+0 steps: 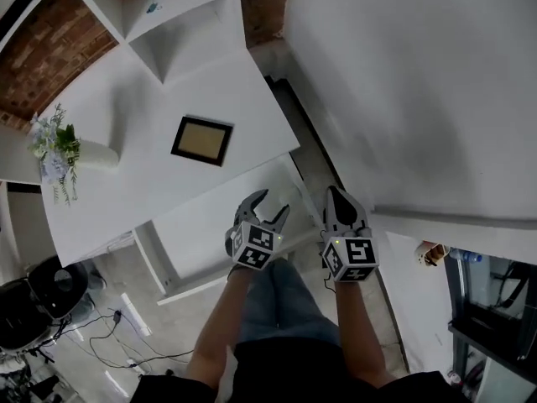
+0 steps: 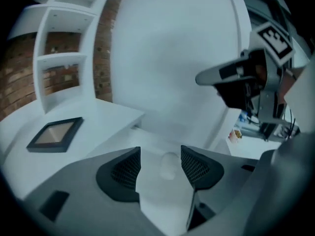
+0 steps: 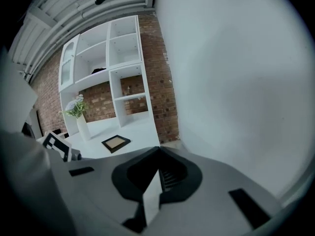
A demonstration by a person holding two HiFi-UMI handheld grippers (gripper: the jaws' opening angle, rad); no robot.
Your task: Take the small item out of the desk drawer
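Note:
The white desk (image 1: 143, 99) has its drawer (image 1: 197, 229) pulled out toward me. A small pale oval item (image 2: 169, 165) lies on the drawer's white bottom (image 2: 147, 144), hard to make out against it. My left gripper (image 1: 270, 204) hangs just over the drawer's right part, open, and in the left gripper view the item shows in the gap of the left gripper (image 2: 161, 162), apart from both pads. My right gripper (image 1: 336, 196) is beside it to the right, shut on nothing, past the drawer's edge; it shows shut in its own view (image 3: 158, 154) too.
A dark picture frame (image 1: 202, 140) lies on the desk top and a vase of flowers (image 1: 57, 151) stands at its left end. White shelves (image 1: 172, 23) rise at the back against brick. A white wall (image 1: 419, 91) runs along the right. A chair base (image 1: 33, 305) and cables lie lower left.

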